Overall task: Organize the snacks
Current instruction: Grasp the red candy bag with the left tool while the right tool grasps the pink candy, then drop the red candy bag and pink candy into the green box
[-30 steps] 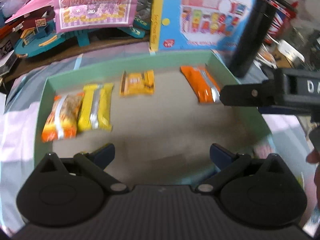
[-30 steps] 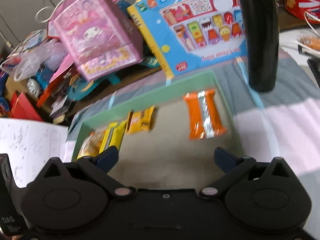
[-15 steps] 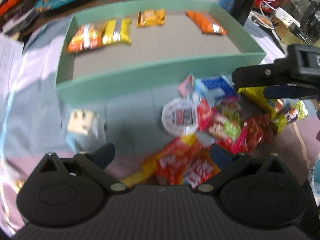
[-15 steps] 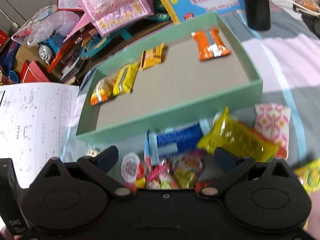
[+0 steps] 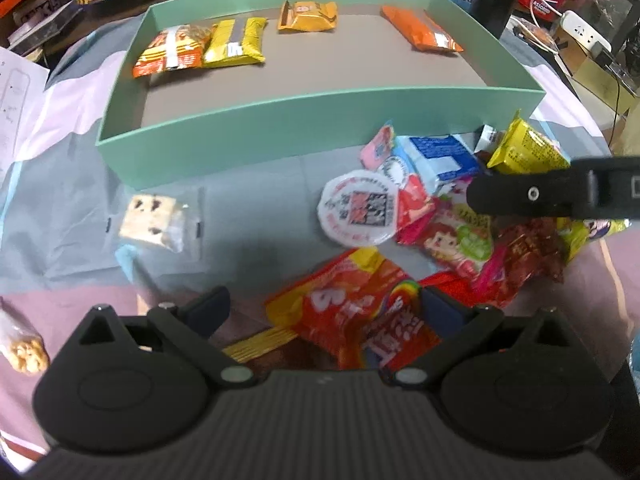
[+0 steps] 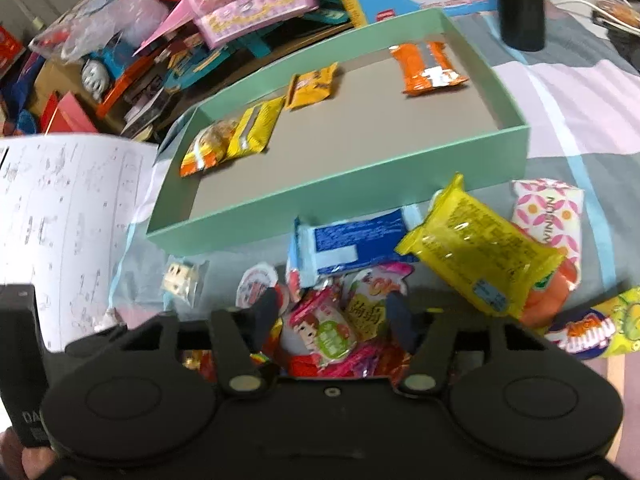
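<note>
A green box holds several snack packs along its far side. In front of it lies a heap of snacks: a red Skittles bag, a round white lid cup, a blue pack, a yellow pack and a pink cartoon pack. My left gripper is open over the Skittles bag. My right gripper is partly closed, its jaws on either side of the pink cartoon pack; it also shows in the left wrist view.
A clear-wrapped biscuit lies left of the heap. A pink patterned pack and a green-yellow bag lie at the right. White paper, toy boxes and a black bottle surround the box.
Both grippers pulled back from over the box and came down low over the snack heap. The right gripper's jaws have narrowed around the pink cartoon pack.
</note>
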Demonstrator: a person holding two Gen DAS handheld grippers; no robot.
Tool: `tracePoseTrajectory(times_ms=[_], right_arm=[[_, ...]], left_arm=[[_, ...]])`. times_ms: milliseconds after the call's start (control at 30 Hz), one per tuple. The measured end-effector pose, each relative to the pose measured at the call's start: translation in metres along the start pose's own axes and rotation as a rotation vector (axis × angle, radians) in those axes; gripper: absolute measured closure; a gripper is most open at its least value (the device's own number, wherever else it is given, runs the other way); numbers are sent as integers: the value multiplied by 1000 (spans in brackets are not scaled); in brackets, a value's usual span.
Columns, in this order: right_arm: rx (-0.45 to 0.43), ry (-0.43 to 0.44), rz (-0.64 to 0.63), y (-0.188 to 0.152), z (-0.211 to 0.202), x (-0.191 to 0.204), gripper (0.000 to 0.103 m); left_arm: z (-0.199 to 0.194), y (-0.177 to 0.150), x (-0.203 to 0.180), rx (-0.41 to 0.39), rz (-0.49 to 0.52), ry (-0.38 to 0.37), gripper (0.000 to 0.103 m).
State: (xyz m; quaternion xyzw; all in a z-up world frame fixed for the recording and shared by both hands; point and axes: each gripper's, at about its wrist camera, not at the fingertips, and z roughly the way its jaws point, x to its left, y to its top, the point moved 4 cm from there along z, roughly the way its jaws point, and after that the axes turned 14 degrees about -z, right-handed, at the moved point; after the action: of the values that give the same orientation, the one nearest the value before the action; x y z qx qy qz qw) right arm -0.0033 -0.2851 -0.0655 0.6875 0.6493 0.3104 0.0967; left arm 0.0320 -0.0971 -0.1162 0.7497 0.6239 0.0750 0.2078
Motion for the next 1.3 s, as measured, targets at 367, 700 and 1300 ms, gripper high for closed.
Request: tracePoseTrajectory(times_ms=[367,700,1300], right_arm=[[71,-40,-219,-9,36,40,67],[54,4,-131,-19,26,21,74],[57,15,-214,-22,24,40,57]], left_arm=[[-6,1,35,-9,-28,63,0],[0,5,4,-41,128,40,24],[-9,-7,10,-26,81,-41,64]])
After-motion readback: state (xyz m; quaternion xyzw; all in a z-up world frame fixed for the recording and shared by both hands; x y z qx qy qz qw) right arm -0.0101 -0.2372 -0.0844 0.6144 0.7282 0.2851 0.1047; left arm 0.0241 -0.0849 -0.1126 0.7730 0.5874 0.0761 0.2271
